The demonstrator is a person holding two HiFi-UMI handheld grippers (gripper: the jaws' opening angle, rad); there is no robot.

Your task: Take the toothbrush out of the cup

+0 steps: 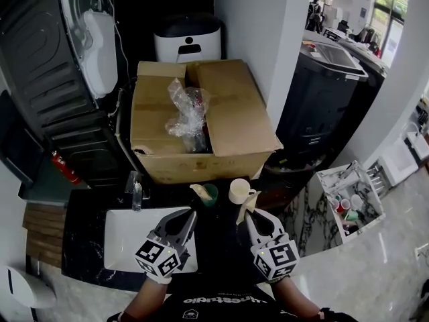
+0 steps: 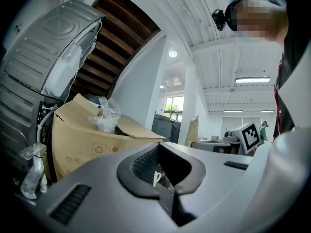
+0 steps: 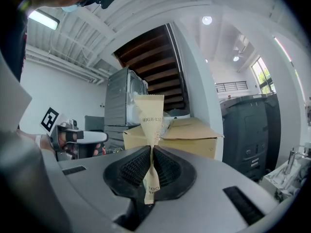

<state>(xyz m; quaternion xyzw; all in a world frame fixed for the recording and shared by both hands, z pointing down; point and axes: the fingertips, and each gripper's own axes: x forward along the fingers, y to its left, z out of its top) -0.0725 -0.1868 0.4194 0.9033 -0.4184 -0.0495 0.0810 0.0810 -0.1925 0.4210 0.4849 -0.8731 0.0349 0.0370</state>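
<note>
At counter front, right gripper (image 3: 151, 168) pinched paper-wrapped toothbrush (image 3: 149, 113) near packet's lower end; packet appeared outside both cups, just beside cream mug (image 1: 239, 191). Judged good practice: firm pinch, straight lift, no swing into mug. Left gripper (image 1: 187, 220) pressed together, empty, near green cup (image 1: 212, 196) holding second packet (image 1: 198, 190). Cardboard box (image 1: 231, 113) stood close behind; sink (image 1: 120, 240) at left.
</note>
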